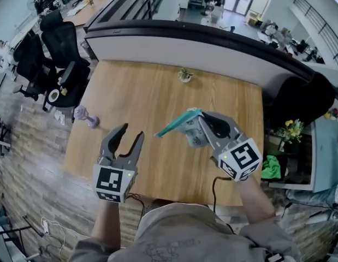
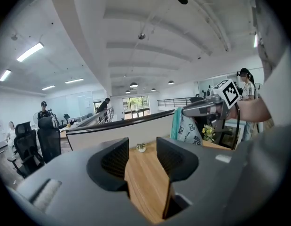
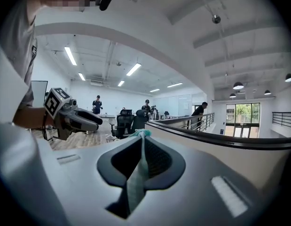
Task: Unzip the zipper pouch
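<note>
The zipper pouch (image 1: pixel 186 127), white with a dark print and a teal zipper edge, hangs in the air above the wooden bench (image 1: pixel 158 94). It is held by the right gripper (image 1: pixel 206 125), whose jaws are pressed together on the teal edge. The left gripper (image 1: pixel 131 134) is to its left, apart from the pouch, with its jaws spread wide and nothing between them. A small potted plant (image 1: pixel 184 75) stands near the bench's far edge. A small purple object (image 1: pixel 86 116) lies by its left edge.
</note>
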Tool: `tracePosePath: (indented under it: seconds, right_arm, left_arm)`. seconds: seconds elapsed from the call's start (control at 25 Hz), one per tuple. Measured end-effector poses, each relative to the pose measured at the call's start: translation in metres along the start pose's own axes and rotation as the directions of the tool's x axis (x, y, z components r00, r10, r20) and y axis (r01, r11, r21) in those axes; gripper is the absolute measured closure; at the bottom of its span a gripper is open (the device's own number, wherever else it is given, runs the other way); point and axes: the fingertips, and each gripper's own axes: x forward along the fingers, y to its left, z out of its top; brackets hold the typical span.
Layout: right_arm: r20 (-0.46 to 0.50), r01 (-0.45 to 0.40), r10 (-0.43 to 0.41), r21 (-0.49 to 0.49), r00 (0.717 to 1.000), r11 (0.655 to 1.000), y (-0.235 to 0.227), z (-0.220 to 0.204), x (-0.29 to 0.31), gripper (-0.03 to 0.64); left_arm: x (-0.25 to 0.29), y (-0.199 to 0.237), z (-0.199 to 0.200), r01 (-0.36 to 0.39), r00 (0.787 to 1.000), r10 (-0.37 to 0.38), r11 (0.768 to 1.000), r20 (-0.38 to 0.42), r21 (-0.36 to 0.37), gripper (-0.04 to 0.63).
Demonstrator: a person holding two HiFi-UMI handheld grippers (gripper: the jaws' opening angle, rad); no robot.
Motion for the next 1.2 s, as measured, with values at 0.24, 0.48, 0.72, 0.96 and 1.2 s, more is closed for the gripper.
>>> tracePosePath:
  seconds: [0.24,0.48,0.72,0.96,1.2]
  right_arm:
    - [0.002,-0.024,0.024,0.021,1.000,0.999,0.031,-0.002,-0.034,0.589]
    - [0.042,-0.085,0.087,-0.056,0.995,0.995,0.048,0.009,-0.042,0.591]
    - [0.053,-0.185,0.203,-0.233,0.978,0.955,0.078,0.023,-0.048,0.591]
    - [0.051,-0.302,0.345,-0.376,0.937,0.876,0.108,0.030,-0.051,0.591]
    - [0.040,-0.375,0.432,-0.430,0.901,0.822,0.126,0.028,-0.055,0.591]
  left_arm:
    - [-0.026,-0.023,-0.005,0.043,0.999,-0.043,0.999,-0.003,-0.017,0.410]
    - [-0.030,-0.032,0.009,0.164,0.986,-0.159,0.980,0.056,-0.111,0.410]
    - [-0.033,-0.055,0.045,0.380,0.923,-0.354,0.900,0.150,-0.215,0.411]
    - [-0.036,-0.094,0.056,0.560,0.828,-0.544,0.815,0.136,-0.151,0.411]
    - [-0.042,-0.121,0.045,0.665,0.746,-0.659,0.731,0.096,-0.152,0.434]
